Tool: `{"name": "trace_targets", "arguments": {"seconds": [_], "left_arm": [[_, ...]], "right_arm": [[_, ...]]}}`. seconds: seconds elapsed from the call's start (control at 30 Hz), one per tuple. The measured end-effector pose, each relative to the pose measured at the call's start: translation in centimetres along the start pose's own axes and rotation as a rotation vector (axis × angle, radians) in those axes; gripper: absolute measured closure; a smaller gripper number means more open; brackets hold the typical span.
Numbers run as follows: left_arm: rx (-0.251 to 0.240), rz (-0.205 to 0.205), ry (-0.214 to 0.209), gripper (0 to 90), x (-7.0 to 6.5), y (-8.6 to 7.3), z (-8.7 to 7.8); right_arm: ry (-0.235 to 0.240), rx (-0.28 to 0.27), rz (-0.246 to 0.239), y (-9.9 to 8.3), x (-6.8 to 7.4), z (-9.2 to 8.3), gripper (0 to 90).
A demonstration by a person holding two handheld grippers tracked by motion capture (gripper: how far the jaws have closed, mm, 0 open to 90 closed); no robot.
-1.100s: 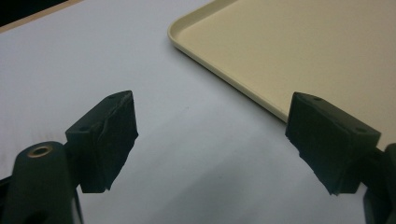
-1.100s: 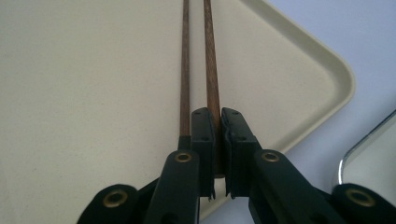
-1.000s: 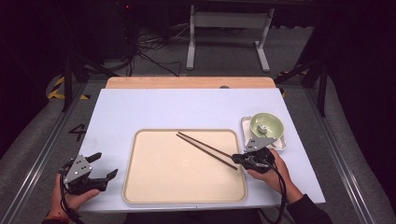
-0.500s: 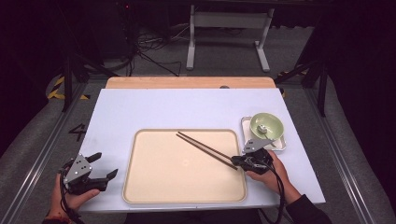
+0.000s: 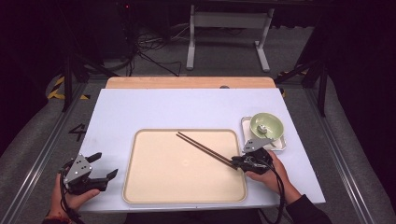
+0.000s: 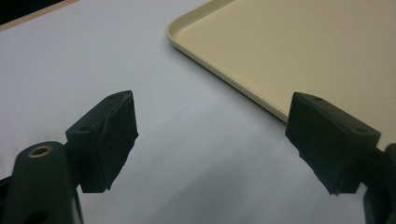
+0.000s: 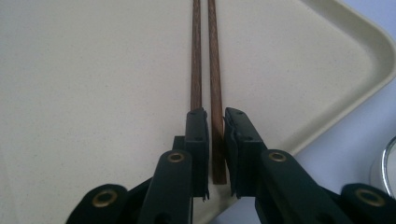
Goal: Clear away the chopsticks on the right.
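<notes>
The right hand-held gripper [image 7: 215,140], at the lower middle of its own view, has its jaws just eased slightly apart around one chopstick [image 7: 215,84] of the pair lying on the beige tray [image 5: 154,186], while the left hand-held gripper [image 5: 105,165] rests wide open and empty on the worktop [image 5: 140,107] at lower left.

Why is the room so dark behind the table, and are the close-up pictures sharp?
High view: light falls on the table and tray, the floor behind is dim, and the picture is soft. Left gripper view: the black pads are blurred, casting a faint shadow on the table. Right gripper view: the chopsticks are fairly crisp, with no glare on the tray.
</notes>
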State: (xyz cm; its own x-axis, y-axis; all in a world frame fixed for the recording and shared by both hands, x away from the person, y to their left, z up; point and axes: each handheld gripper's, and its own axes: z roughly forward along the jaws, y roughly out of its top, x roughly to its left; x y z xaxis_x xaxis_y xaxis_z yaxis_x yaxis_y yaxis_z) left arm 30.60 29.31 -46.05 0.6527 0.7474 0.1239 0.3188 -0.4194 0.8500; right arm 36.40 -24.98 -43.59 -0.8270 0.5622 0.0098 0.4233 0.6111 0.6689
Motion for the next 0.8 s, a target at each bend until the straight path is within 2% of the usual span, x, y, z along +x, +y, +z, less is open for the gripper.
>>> {"name": "trace_targets", "arguments": {"seconds": [0.43,0.6,0.8], "left_arm": [[-0.003,-0.003,0.002,17.5,0.0,0.0,0.0],[-0.005,-0.002,0.003,17.4,0.1,0.0,0.0],[-0.005,-0.004,0.0,17.4,0.0,0.1,0.0]], "right_arm": [[-0.016,-0.075,-0.022,1.7,0.2,-0.7,74.8],[-0.014,-0.095,-0.046,3.2,0.8,-0.5,70.2],[-0.001,-0.102,-0.082,5.3,1.3,0.6,71.0]]}}
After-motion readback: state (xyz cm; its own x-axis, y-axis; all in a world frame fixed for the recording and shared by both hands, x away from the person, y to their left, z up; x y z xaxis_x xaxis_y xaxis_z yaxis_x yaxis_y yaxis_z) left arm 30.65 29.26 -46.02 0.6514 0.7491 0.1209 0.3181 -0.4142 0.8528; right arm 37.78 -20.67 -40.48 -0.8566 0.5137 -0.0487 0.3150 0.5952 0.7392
